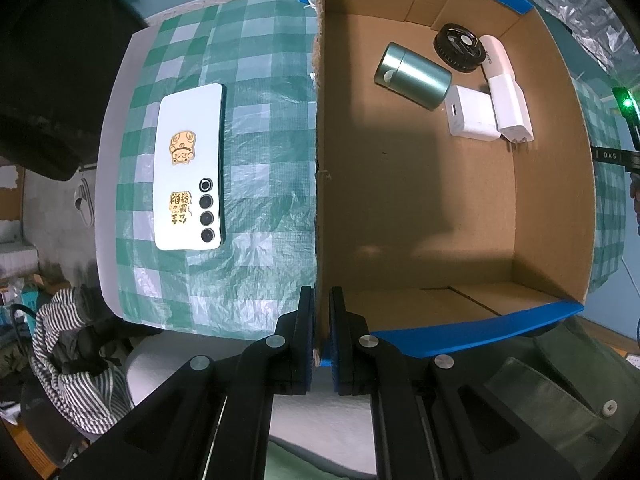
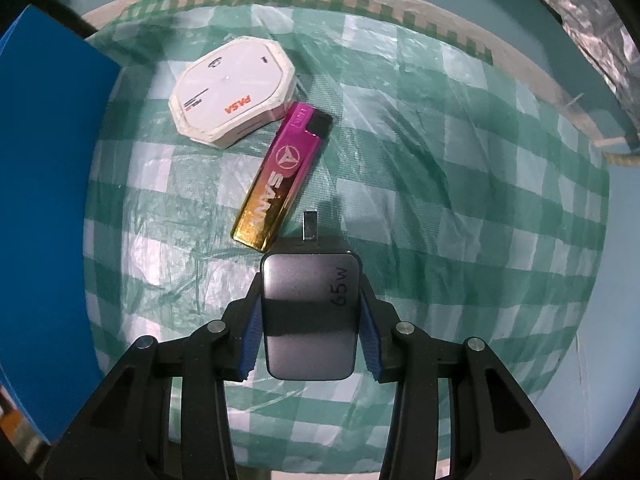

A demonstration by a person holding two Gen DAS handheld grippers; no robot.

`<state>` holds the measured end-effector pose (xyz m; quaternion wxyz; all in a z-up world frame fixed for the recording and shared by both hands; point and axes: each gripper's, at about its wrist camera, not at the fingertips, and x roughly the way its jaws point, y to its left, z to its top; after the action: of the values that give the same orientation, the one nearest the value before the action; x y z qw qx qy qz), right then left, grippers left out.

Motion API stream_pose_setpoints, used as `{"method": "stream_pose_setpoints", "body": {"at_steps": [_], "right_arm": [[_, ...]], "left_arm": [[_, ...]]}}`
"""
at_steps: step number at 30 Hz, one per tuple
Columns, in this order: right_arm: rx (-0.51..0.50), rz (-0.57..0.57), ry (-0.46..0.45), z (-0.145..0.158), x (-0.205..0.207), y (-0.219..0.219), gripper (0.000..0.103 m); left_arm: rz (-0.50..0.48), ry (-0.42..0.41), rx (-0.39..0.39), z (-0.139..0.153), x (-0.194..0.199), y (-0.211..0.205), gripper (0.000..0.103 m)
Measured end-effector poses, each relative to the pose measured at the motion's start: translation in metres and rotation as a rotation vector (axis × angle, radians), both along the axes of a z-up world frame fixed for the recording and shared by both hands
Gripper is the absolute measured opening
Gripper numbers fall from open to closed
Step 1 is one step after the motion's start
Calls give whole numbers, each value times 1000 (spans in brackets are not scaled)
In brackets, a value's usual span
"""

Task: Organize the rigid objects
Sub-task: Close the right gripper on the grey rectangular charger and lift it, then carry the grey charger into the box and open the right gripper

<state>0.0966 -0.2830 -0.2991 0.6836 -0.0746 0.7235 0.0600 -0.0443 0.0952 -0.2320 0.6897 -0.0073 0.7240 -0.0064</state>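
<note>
In the left wrist view my left gripper (image 1: 322, 300) is shut on the near end of the cardboard box's left wall (image 1: 320, 160). Inside the box lie a green metal tin (image 1: 412, 76), a white charger (image 1: 472, 114), a black round object (image 1: 458, 50) and a white device (image 1: 506, 88). A white phone (image 1: 190, 166) lies face down on the checked cloth left of the box. In the right wrist view my right gripper (image 2: 310, 280) is shut on a grey charger (image 2: 310, 320), blue pads against its sides, prong forward. A pink-gold lighter (image 2: 282, 176) and a white octagonal box (image 2: 234, 88) lie beyond it.
The green-and-white checked cloth (image 2: 460, 200) covers a round table. The box's blue outer side (image 2: 48, 220) stands at the left edge of the right wrist view. Crinkled silver foil (image 2: 580, 20) lies past the table's far right rim. Striped clothing (image 1: 72, 360) sits below the table's left edge.
</note>
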Motion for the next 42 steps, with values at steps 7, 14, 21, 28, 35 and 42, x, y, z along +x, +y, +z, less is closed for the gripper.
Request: {"method": "stream_pose_setpoints", "body": {"at_steps": [7, 14, 21, 28, 35, 42], "right_arm": [[15, 1, 24, 5, -12, 2, 41], [28, 4, 9, 28, -20, 8, 41], [52, 60, -24, 58, -17, 25, 41], [89, 142, -73, 96, -11, 60, 41], [117, 226, -113, 124, -10, 98, 41], [149, 298, -138, 141, -6, 133, 41]], "left_arm": [[0, 0, 1, 0, 0, 0, 7], [-5, -2, 3, 0, 1, -2, 7], [-8, -3, 1, 0, 1, -2, 7], [-8, -4, 1, 0, 1, -3, 7], [-11, -5, 1, 0, 1, -4, 7], [-12, -7, 1, 0, 2, -4, 7]]}}
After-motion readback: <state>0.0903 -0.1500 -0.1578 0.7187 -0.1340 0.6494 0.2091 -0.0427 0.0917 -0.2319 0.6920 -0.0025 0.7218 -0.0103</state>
